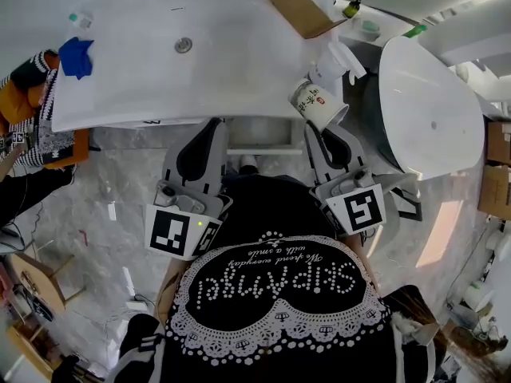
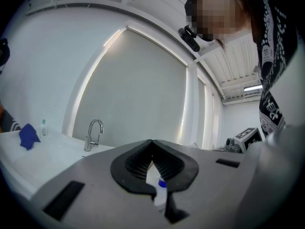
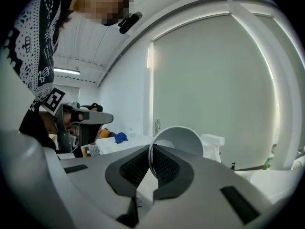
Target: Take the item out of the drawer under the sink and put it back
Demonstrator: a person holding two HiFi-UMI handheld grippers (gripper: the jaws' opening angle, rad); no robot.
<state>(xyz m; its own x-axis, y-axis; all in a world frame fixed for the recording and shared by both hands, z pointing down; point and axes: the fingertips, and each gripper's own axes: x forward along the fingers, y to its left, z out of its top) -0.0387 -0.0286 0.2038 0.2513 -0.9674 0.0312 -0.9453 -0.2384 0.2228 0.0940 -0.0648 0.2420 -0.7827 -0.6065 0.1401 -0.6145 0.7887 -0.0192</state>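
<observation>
Drawer: hidden below the sink top [image 1: 144, 70], so it does not show.
Left gripper [image 2: 152, 146]: jaws pressed together at the tips. A small white and blue thing [image 2: 161, 185] peeks through the gap lower down, too little to name.
Cup [image 1: 318, 104]: white paper with red and dark print, tipped on its side.
Right gripper [image 3: 151, 149]: closed tight on the cup's rim.
Where: the cup sticks out just past the right gripper's tips, its mouth facing back at it.
</observation>
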